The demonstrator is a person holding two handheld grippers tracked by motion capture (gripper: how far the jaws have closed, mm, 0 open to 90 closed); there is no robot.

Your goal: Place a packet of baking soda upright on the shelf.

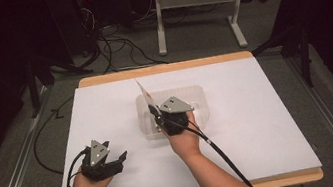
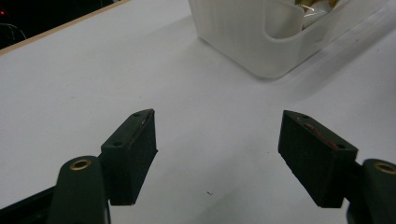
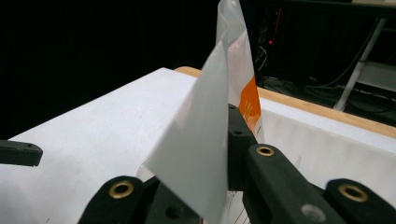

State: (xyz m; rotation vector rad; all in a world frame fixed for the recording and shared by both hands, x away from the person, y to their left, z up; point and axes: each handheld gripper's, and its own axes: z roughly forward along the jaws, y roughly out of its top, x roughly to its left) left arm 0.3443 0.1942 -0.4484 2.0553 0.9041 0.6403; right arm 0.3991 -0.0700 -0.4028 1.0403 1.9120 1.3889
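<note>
My right gripper (image 1: 154, 112) is shut on a thin white packet with an orange patch (image 1: 145, 93), which stands up slanted over the left part of a translucent plastic box (image 1: 195, 90). In the right gripper view the packet (image 3: 205, 140) rises between the jaws of my right gripper (image 3: 224, 140) and hides the left one. My left gripper (image 1: 116, 152) rests low on the white table sheet at the front left, open with nothing between its jaws. In the left gripper view my left gripper (image 2: 217, 135) points at bare sheet, with the box (image 2: 243, 42) farther off at the upper right. Something yellowish lies in the box.
The white sheet (image 1: 260, 124) covers a wooden table with its edge showing at front and back. Beyond the far edge stand a white table frame (image 1: 159, 23) and loose cables (image 1: 116, 45) on the grey floor. Dark surroundings lie to both sides.
</note>
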